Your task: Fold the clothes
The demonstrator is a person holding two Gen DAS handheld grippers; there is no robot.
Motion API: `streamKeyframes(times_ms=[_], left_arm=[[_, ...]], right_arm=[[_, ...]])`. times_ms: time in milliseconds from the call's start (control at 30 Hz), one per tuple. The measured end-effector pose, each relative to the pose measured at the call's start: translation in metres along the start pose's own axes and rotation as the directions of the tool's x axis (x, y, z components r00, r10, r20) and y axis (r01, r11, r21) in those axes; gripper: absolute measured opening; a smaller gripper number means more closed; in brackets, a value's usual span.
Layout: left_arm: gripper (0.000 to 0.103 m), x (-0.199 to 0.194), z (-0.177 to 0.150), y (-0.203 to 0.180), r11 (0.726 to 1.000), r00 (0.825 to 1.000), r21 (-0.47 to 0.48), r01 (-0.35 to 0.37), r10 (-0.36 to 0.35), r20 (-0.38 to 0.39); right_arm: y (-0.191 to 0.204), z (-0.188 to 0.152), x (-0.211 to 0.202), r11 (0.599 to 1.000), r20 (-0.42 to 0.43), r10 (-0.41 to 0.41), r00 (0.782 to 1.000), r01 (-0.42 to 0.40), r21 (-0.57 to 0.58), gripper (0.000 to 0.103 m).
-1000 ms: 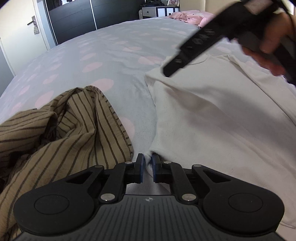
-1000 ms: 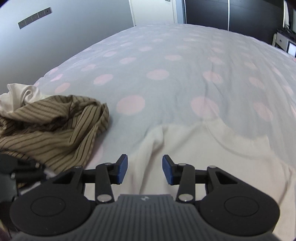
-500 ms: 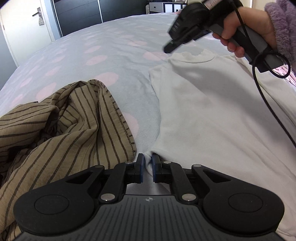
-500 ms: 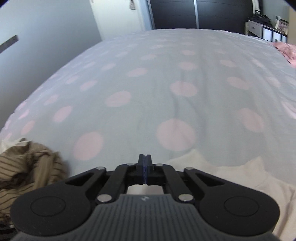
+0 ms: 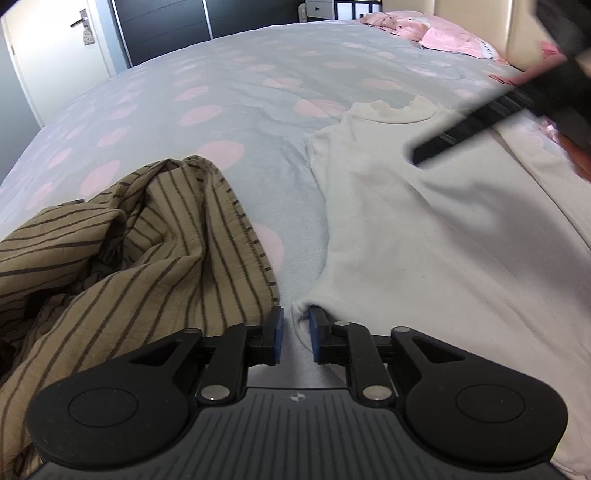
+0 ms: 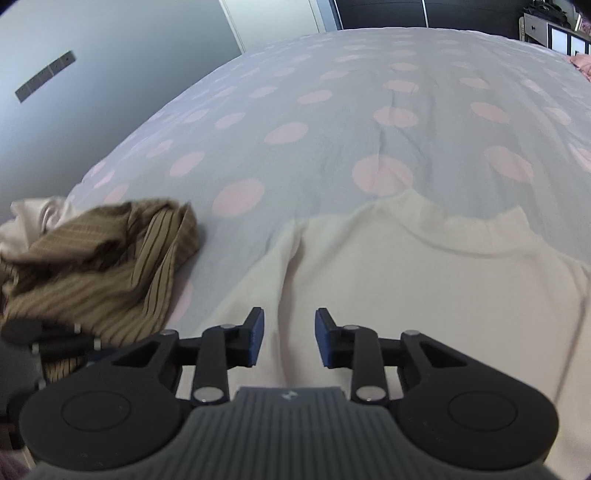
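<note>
A white top (image 5: 424, 229) lies spread flat on the bed cover (image 5: 258, 92), neckline at the far end. My left gripper (image 5: 295, 334) sits at the top's near left corner. Its jaws are opening, and the corner lies loosely between the pads with a gap on the left side. My right gripper (image 6: 288, 338) hovers over the top's (image 6: 424, 280) left chest, below the shoulder. Its jaws are opening with nothing between them. It shows as a blurred black bar (image 5: 480, 122) in the left wrist view. A brown striped garment (image 5: 129, 258) lies crumpled to the left.
The grey cover with pink dots (image 6: 332, 110) stretches far ahead. Pink pillows (image 5: 443, 37) and a headboard (image 5: 480, 18) are at the far right, a door (image 5: 55, 55) and a dark wardrobe (image 5: 166, 29) beyond the bed. A pale cloth (image 6: 33, 218) lies behind the striped garment (image 6: 103, 266).
My left jaws have parted a little around the top's corner. My right gripper was shut at the neckline half a second ago; it has drawn back over the chest and its jaws have reopened.
</note>
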State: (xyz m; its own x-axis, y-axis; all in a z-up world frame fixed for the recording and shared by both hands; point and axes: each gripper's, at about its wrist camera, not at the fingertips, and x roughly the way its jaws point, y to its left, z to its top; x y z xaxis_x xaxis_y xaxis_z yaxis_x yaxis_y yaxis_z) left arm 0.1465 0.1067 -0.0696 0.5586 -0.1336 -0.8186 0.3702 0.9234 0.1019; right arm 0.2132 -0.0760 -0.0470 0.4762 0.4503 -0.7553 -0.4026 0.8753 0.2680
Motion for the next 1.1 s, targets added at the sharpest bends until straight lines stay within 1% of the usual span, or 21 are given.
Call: streamKeyframes(times_ms=[67,133,233,333,400,467,500,567,667,733,833,933,967,1000,1100], left_arm=[[0.016,-0.004,-0.001,0.000,1.000,1.000,-0.003,-0.024,0.024,-0.002],[0.016,-0.012,-0.002,0.001,0.999,0.999,-0.009,-0.038,0.038,-0.001],[0.016,-0.028,-0.005,-0.002,0.999,0.999,-0.022,-0.035,0.035,0.016],[0.016,-0.047,-0.008,-0.007,0.999,0.999,-0.046,0.020,-0.017,0.049],[0.019,-0.057,-0.011,-0.011,0.994,0.996,-0.082,0.076,-0.071,0.061],[0.027,-0.063,-0.013,-0.016,0.986,0.990,-0.114,0.124,-0.115,0.075],[0.029,-0.065,-0.014,-0.019,0.981,0.988,-0.126,0.144,-0.134,0.082],[0.030,-0.066,-0.014,-0.027,0.977,0.985,-0.136,0.163,-0.152,0.086],[0.030,-0.062,-0.016,-0.037,0.973,0.983,-0.148,0.175,-0.165,0.079],[0.030,-0.056,-0.018,-0.040,0.974,0.985,-0.157,0.166,-0.158,0.063],[0.030,-0.045,-0.023,-0.038,0.970,0.987,-0.185,0.161,-0.157,0.037],[0.030,-0.036,-0.026,-0.031,0.956,0.985,-0.238,0.172,-0.168,0.036],[0.030,-0.033,-0.027,-0.028,0.951,0.984,-0.256,0.175,-0.171,0.040],[0.030,-0.031,-0.028,-0.025,0.946,0.984,-0.272,0.178,-0.172,0.043],[0.030,-0.027,-0.026,-0.018,0.934,0.982,-0.303,0.191,-0.182,0.059]], right_arm=[[0.008,-0.018,-0.016,1.000,-0.013,-0.015,1.000,0.015,-0.008,0.034],[0.018,-0.037,-0.034,1.000,-0.014,-0.004,1.000,0.004,-0.016,0.034],[0.038,-0.071,-0.063,0.999,-0.014,0.008,1.000,-0.009,-0.046,0.034],[0.061,-0.104,-0.089,0.994,-0.020,0.004,1.000,-0.006,-0.109,0.034],[0.076,-0.123,-0.105,0.989,-0.021,-0.003,1.000,0.000,-0.150,0.034],[0.089,-0.142,-0.119,0.984,-0.028,0.000,1.000,-0.005,-0.177,0.034],[0.095,-0.152,-0.125,0.982,-0.034,0.003,0.999,-0.010,-0.187,0.035],[0.106,-0.175,-0.136,0.980,-0.048,-0.008,0.999,-0.002,-0.197,0.037],[0.119,-0.210,-0.143,0.977,-0.100,-0.015,0.995,-0.007,-0.213,0.037],[0.127,-0.234,-0.146,0.975,-0.145,-0.014,0.989,-0.019,-0.222,0.037],[0.132,-0.258,-0.147,0.975,-0.190,-0.019,0.982,-0.024,-0.223,0.037],[0.131,-0.268,-0.143,0.982,-0.208,-0.023,0.978,-0.017,-0.187,0.035],[0.131,-0.270,-0.141,0.984,-0.209,-0.026,0.978,-0.012,-0.178,0.033],[0.131,-0.272,-0.139,0.985,-0.209,-0.032,0.977,-0.004,-0.173,0.029],[0.131,-0.280,-0.131,0.982,-0.214,-0.061,0.975,0.021,-0.188,0.028]])
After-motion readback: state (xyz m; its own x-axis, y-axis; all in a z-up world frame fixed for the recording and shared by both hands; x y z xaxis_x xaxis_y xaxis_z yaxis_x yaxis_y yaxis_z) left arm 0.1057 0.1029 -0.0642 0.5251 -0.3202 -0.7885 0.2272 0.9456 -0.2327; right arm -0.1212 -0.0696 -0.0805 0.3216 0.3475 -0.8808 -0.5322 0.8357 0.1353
